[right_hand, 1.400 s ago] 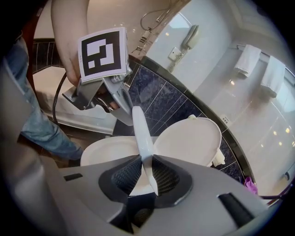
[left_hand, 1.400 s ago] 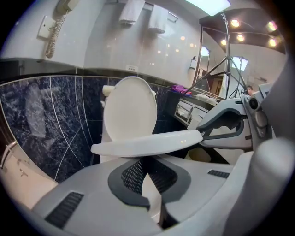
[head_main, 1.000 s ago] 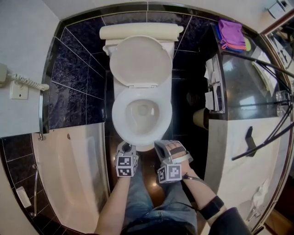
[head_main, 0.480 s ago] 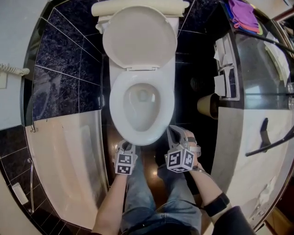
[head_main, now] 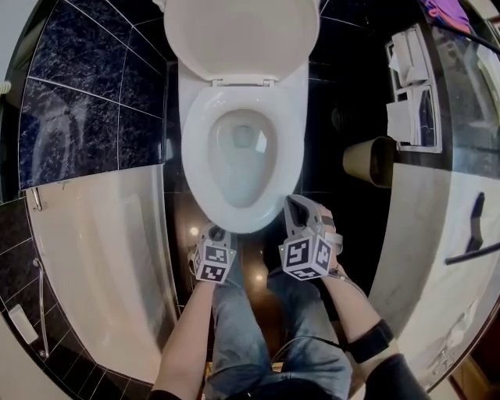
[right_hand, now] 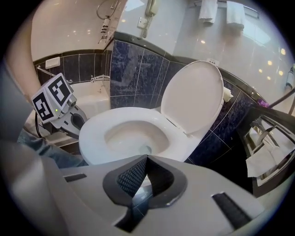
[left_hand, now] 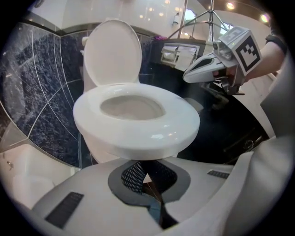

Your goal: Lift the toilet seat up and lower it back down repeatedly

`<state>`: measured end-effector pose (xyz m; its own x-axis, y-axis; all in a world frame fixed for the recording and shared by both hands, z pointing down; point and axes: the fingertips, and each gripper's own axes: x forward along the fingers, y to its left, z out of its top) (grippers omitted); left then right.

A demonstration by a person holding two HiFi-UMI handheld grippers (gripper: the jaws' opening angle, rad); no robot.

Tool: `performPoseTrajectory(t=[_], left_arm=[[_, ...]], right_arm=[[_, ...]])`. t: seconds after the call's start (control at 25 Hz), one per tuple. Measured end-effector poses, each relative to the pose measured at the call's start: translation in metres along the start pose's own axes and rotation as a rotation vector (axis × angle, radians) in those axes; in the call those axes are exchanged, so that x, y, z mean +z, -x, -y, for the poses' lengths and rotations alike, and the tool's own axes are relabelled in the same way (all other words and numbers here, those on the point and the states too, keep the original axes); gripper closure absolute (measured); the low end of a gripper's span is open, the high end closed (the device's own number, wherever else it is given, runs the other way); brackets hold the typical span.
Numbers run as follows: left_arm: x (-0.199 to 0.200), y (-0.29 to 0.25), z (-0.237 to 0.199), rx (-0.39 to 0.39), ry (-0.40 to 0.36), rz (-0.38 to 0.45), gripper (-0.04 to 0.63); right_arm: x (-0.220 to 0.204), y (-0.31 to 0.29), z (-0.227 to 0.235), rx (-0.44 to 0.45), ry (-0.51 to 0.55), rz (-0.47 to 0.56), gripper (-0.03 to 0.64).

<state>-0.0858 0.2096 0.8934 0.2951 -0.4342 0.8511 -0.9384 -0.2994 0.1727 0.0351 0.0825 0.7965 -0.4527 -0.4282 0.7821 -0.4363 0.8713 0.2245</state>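
Toilet seat [head_main: 291,156] lies flat on the bowl at centre frame in the head view, with the lid [head_main: 242,35] standing up at the top edge. Left gripper [head_main: 216,234] and right gripper [head_main: 298,211] sit just below the bowl's front, lower centre. Both have their jaws pressed together, pinching nothing.

toilet lid [head_main: 242,35] cropped at top, towel [head_main: 449,8] cropped
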Motion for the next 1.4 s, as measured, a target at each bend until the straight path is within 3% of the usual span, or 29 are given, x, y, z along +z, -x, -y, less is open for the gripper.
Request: performPoseTrajectory(t=[0.4,0.72,0.96,1.28,1.4], left_arm=[[-0.036,-0.015,0.001,0.003,0.005,-0.135,0.595],[-0.016,0.001,0.006,0.009,0.043,-0.068,0.595],[0.063,0.062,-0.01,0.051,0.042,0.085,0.595],[0.208,0.241,-0.016,0.124,0.016,0.305,0.595],[0.246,0.303,-0.009,0.143,0.006,0.381,0.595]], right_arm=[[-0.014,-0.004,-0.007,0.018,0.001,-0.022,0.598],[-0.004,0.002,0.005,0.005,-0.001,-0.021,0.598],[0.042,0.035,0.023,-0.008,-0.028,0.022,0.597],[0.146,0.147,0.065,-0.019,-0.147,0.13,0.597],[0.182,0.193,0.082,-0.027,-0.189,0.184,0.597]])
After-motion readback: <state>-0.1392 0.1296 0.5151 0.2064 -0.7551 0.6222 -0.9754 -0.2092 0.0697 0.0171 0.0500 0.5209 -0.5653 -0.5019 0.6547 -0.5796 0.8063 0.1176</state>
